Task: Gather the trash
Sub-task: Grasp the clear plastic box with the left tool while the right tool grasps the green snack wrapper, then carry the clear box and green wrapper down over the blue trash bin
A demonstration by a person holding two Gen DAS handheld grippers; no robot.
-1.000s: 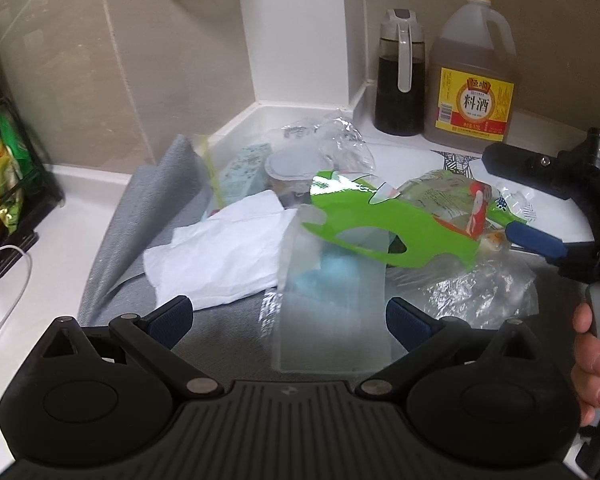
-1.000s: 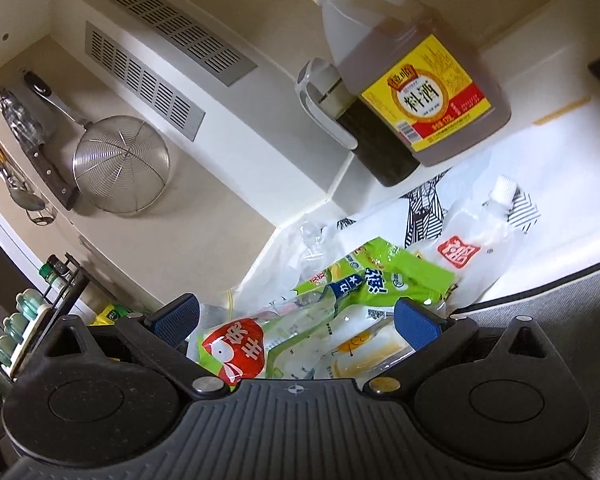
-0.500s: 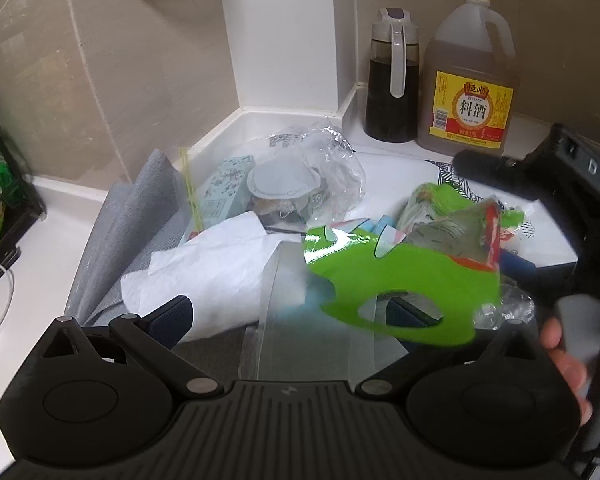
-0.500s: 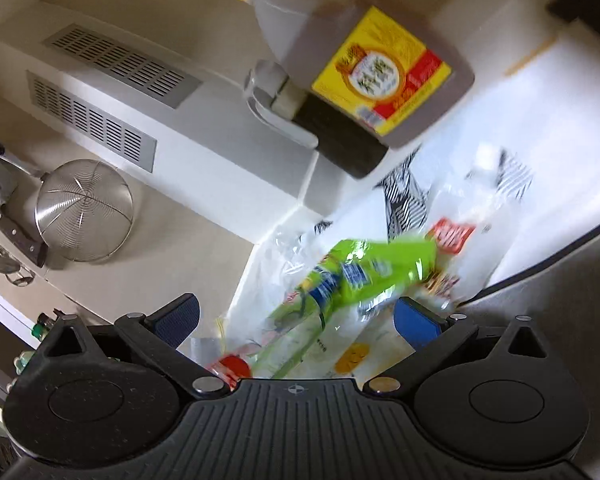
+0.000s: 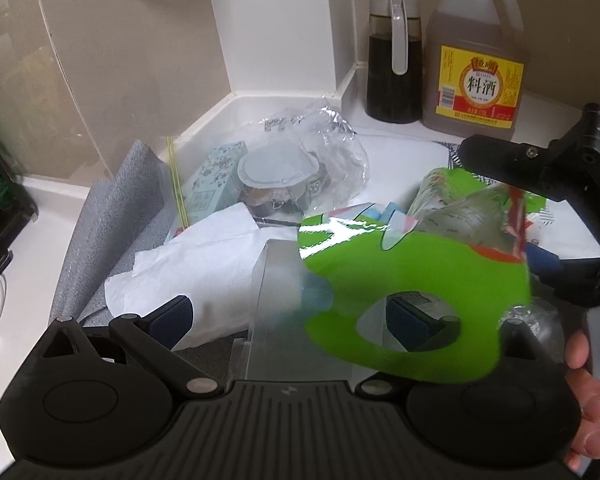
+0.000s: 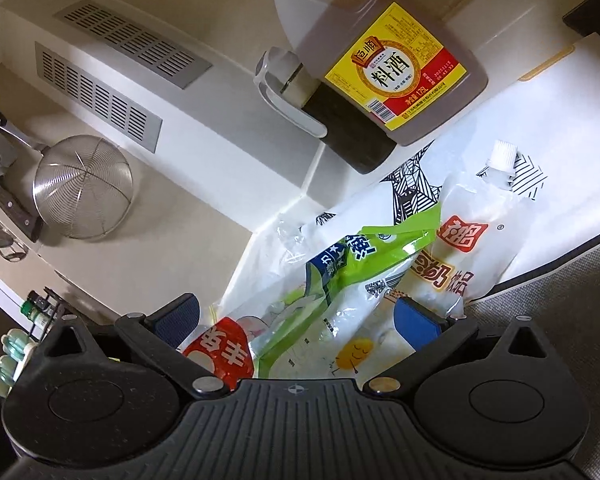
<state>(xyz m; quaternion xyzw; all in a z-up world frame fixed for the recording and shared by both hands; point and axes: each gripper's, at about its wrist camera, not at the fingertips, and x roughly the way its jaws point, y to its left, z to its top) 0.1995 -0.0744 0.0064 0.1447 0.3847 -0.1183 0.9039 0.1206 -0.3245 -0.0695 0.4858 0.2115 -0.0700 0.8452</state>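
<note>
From the left wrist, the left gripper (image 5: pixel 288 316) had its fingers spread and empty above the tissue (image 5: pixel 188 260) on the tabletop (image 5: pixel 400 148). The green wrapper (image 5: pixel 416 280) hung in front, raised by the right gripper (image 5: pixel 540 236).

From the right wrist, that gripper's (image 6: pixel 296 316) fingers stood apart around the wrapper (image 6: pixel 340 280); whether they pinched it I could not tell.

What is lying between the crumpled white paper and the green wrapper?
In the left wrist view, a clear plastic sheet lies on the grey mat between the white paper and the green wrapper, which hangs in front of it.
</note>
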